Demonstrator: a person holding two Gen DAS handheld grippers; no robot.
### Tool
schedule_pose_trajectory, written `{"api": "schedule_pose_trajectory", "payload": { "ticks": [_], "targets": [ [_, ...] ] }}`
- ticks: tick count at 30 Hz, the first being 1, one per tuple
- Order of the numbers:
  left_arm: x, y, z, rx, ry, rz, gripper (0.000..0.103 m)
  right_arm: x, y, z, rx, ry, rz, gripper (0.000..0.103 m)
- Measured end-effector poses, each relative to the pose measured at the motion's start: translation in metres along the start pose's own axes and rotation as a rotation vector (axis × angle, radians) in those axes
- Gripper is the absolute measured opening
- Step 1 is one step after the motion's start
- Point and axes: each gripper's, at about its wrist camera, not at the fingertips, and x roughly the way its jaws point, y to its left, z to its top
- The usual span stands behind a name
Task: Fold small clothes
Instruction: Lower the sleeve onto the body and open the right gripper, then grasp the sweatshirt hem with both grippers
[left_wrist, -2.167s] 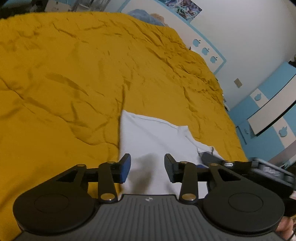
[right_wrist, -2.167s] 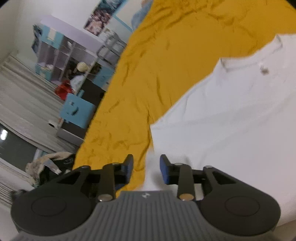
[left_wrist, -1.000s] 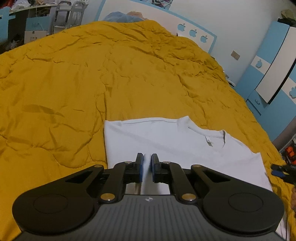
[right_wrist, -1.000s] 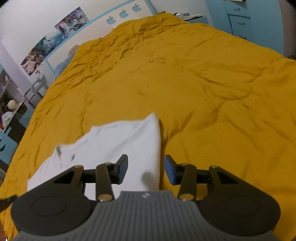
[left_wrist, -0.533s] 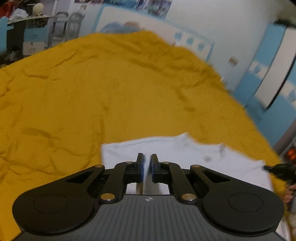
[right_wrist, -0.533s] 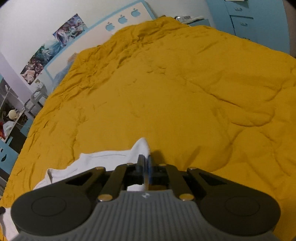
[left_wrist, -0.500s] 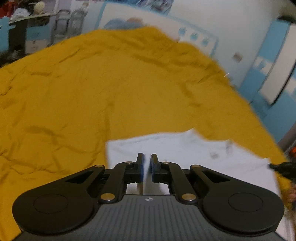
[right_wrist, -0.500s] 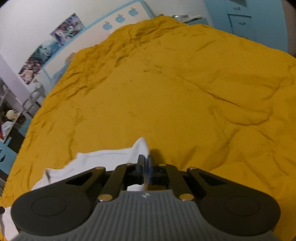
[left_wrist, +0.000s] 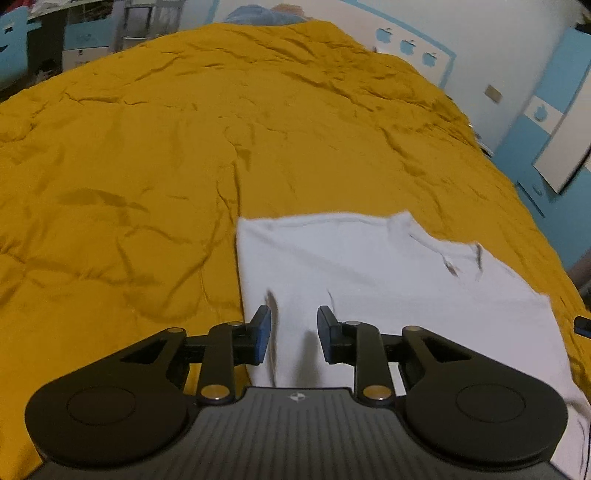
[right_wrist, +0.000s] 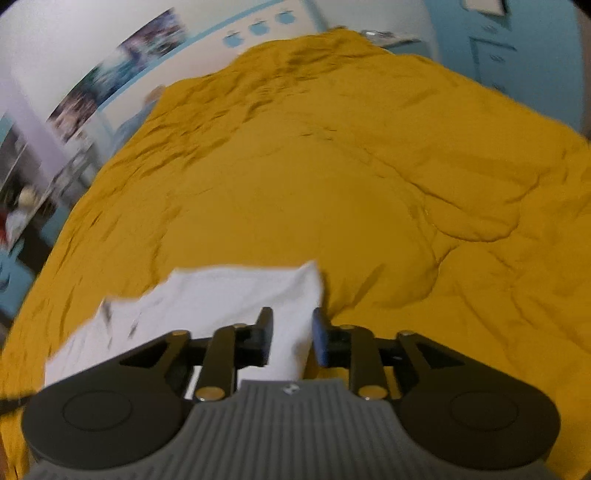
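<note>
- The white T-shirt (left_wrist: 373, 280) lay folded flat on the mustard-yellow bedspread (left_wrist: 155, 147), near the edge of the bed closest to both cameras.
- In the left wrist view its straight left edge ran up from the gripper to a square far corner, and the neckline with a small label sat toward the right of the cloth.
- In the right wrist view the same shirt (right_wrist: 207, 299) appeared as a blurred white patch, its far right corner slightly raised off the cover.
- The left gripper (left_wrist: 294, 332) had its jaws spread apart, with white fabric showing in the gap between the blue pads; neither pad pressed on the cloth.
- The right gripper (right_wrist: 290, 334) also stood with jaws parted, a strip of the shirt's right edge visible between them; whether the cloth touched the pads could not be told through the blur.
- The bedspread was creased and rumpled all around the shirt, with a deeper puffed fold to the right in the right wrist view.
- Beyond the bed stood a white wall with a blue border and blue apple shapes (left_wrist: 406, 46).
- A blue and white wardrobe (left_wrist: 546, 122) stood at the right of the left wrist view.
- Posters (right_wrist: 110, 70) hung on the wall in the right wrist view, blurred.
</note>
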Motion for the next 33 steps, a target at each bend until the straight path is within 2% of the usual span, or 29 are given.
{"api": "schedule_pose_trajectory", "payload": {
  "ticks": [6, 8, 11, 13, 15, 17, 19, 22, 23, 25, 27, 30, 33],
  "targets": [
    [-0.019, -0.012, -0.022, 0.020, 0.028, -0.043, 0.030, -0.056, 0.035, -0.056, -0.229, 0.078, -0.043, 0.026],
    [-0.021, -0.017, -0.026, 0.029, 0.031, -0.043, 0.030, -0.069, 0.046, -0.079, -0.315, 0.083, -0.049, 0.036],
    [-0.023, -0.019, -0.032, 0.018, 0.040, -0.027, 0.030, -0.077, 0.063, -0.105, -0.467, 0.088, -0.098, 0.045],
    [-0.023, -0.019, -0.037, 0.022, 0.046, -0.007, 0.030, -0.074, 0.069, -0.119, -0.560, 0.090, -0.168, 0.043],
    [-0.023, -0.018, -0.042, 0.031, 0.057, 0.029, 0.030, -0.066, 0.069, -0.125, -0.598, 0.091, -0.227, 0.034],
    [-0.022, -0.016, -0.047, 0.030, 0.077, 0.049, 0.029, -0.060, 0.066, -0.124, -0.576, 0.082, -0.242, 0.016],
    [-0.020, -0.014, -0.051, 0.028, 0.096, 0.065, 0.022, -0.061, 0.062, -0.120, -0.550, 0.066, -0.232, 0.001],
    [-0.016, -0.016, -0.055, 0.057, 0.113, 0.086, 0.016, -0.075, 0.050, -0.106, -0.474, 0.019, -0.229, 0.000],
    [-0.016, -0.015, -0.056, 0.059, 0.118, 0.088, 0.014, -0.079, 0.039, -0.099, -0.410, 0.014, -0.219, 0.000],
    [-0.014, -0.014, -0.057, 0.057, 0.122, 0.091, 0.014, -0.082, 0.012, -0.092, -0.262, 0.035, -0.188, 0.000],
    [-0.013, -0.013, -0.059, 0.057, 0.124, 0.093, 0.013, -0.073, -0.008, -0.094, -0.168, 0.081, -0.151, 0.000],
    [-0.016, -0.012, -0.059, 0.049, 0.122, 0.089, 0.013, -0.062, -0.015, -0.105, -0.163, 0.115, -0.151, 0.000],
    [-0.024, -0.011, -0.056, 0.039, 0.120, 0.058, 0.014, -0.071, -0.017, -0.103, -0.160, 0.124, -0.143, 0.000]
  ]
}}
